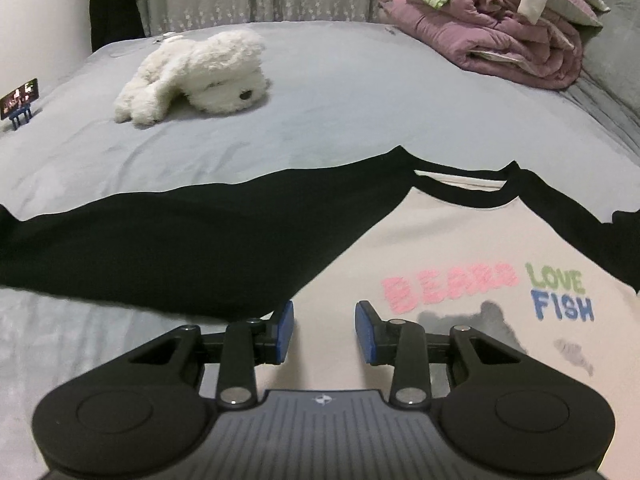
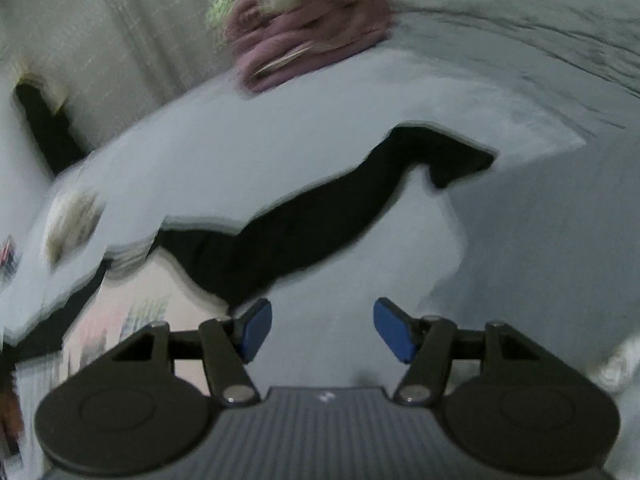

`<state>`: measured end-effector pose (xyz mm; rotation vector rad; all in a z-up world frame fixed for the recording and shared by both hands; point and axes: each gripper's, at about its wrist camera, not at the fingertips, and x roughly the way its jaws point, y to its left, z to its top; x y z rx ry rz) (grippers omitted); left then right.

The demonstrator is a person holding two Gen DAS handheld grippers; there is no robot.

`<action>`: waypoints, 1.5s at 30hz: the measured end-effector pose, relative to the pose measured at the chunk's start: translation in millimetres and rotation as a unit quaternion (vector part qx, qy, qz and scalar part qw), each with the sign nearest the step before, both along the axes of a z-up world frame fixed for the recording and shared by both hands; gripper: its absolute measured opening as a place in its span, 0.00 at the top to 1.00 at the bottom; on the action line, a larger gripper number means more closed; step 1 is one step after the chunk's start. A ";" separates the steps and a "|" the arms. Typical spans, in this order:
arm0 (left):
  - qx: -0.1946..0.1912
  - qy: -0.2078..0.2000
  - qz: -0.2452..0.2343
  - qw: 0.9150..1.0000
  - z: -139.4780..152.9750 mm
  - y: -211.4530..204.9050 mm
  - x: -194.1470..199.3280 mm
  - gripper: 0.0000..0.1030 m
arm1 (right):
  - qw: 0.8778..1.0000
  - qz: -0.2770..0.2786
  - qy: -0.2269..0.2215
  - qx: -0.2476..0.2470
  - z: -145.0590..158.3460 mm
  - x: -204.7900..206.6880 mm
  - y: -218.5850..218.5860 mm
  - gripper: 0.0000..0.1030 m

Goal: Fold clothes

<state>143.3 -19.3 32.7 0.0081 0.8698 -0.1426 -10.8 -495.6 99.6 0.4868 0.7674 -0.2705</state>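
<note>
Hovering both empty grippers, left gripper [image 1: 324, 330] and right gripper [image 2: 322, 330], fingers apart, we should pinch each black sleeve [image 1: 160, 240] of the raglan shirt [image 1: 460, 248] squarely at its cuff.

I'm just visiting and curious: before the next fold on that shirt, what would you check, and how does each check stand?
1. Shirt lies flat, print up, on the bed: ok.
2. Left gripper jaws open, empty: ok.
3. Right gripper jaws open, empty: ok.
4. Black sleeve spread out: ok.
5. Plush toy and folded quilt clear of the shirt: ok.
6. Right view sharp enough to aim: not ok, blurred.
</note>
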 end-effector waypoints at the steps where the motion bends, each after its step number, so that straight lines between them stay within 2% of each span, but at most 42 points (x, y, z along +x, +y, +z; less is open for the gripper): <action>1: 0.000 0.000 -0.002 1.000 -1.1 -2.3 1.3 0.66 | 1.000 -0.017 -0.004 0.005 0.9 11.5 -11.8 0.43; 5: 0.009 -0.003 -0.008 1.000 -5.7 -7.5 4.6 0.66 | 0.998 -0.060 -0.008 0.019 3.2 52.5 -56.0 0.43; 9: 0.002 0.001 -0.008 1.000 -7.8 -10.2 7.6 0.66 | 0.995 -0.087 0.022 0.050 -13.9 97.7 -94.7 0.43; 12: 0.011 -0.001 -0.013 1.000 -10.2 -14.5 6.9 0.66 | 0.984 -0.139 0.037 0.104 -33.4 119.6 -118.3 0.43; 15: 0.022 -0.003 -0.019 1.000 -12.3 -18.3 6.0 0.66 | 0.970 -0.174 0.027 0.168 -50.2 133.3 -136.5 0.43; 17: 0.021 -0.002 -0.019 1.000 -13.0 -18.0 6.4 0.66 | 0.968 -0.177 0.017 0.178 -54.8 143.3 -140.3 0.43; 19: 0.020 -0.002 -0.019 1.000 -14.1 -17.6 6.9 0.66 | 0.974 -0.175 0.016 0.146 -55.7 156.1 -136.7 0.44; 20: 0.021 -0.002 -0.020 1.000 -14.5 -17.7 7.1 0.66 | 0.977 -0.175 0.024 0.122 -56.7 162.9 -134.0 0.50; 21: 0.022 -0.002 -0.021 1.000 -14.5 -17.9 7.0 0.66 | 0.978 -0.180 0.038 0.094 -58.0 168.1 -131.2 0.79; 22: 0.022 -0.002 -0.021 1.000 -14.4 -18.2 7.0 0.66 | 0.979 -0.185 0.048 0.072 -58.1 170.3 -128.8 0.84; 23: 0.023 -0.003 -0.021 1.000 -14.3 -18.2 6.7 0.66 | 0.980 -0.187 0.048 0.053 -55.9 169.7 -126.2 0.84; 25: 0.023 -0.003 -0.020 1.000 -14.5 -18.3 7.0 0.66 | 0.983 -0.184 0.011 0.026 -42.2 159.0 -119.9 0.85; 29: 0.028 -0.005 -0.022 0.999 -15.1 -19.3 6.9 0.66 | 0.984 -0.147 -0.096 -0.039 4.7 122.8 -94.9 0.85; 31: 0.029 -0.005 -0.022 0.999 -15.4 -20.5 6.9 0.66 | 0.981 -0.131 -0.104 -0.099 16.2 108.9 -78.4 0.83; 32: 0.030 -0.006 -0.021 0.999 -15.5 -21.2 6.8 0.66 | 0.980 -0.129 -0.091 -0.124 17.3 105.2 -72.9 0.83; 33: 0.033 -0.007 -0.022 0.999 -15.8 -22.1 6.5 0.66 | 0.979 -0.138 -0.051 -0.139 10.1 107.5 -73.1 0.83; 34: 0.035 -0.008 -0.023 0.999 -15.8 -22.8 5.9 0.66 | 0.979 -0.146 -0.011 -0.139 0.0 110.7 -76.2 0.83; 36: 0.038 -0.010 -0.024 0.999 -15.9 -23.1 5.5 0.66 | 0.979 -0.168 0.053 -0.102 -22.0 111.9 -86.0 0.83; 39: 0.034 -0.007 -0.024 0.999 -15.8 -21.9 7.0 0.66 | 0.974 -0.197 0.079 -0.074 -34.6 103.4 -91.9 0.79; 42: 0.034 -0.007 -0.025 0.999 -15.6 -21.6 7.5 0.66 | 0.972 -0.199 0.097 -0.079 -38.7 101.5 -89.5 0.76; 45: 0.034 -0.006 -0.024 0.999 -15.5 -21.6 7.7 0.66 | 0.971 -0.207 0.088 -0.084 -30.7 88.5 -90.1 0.76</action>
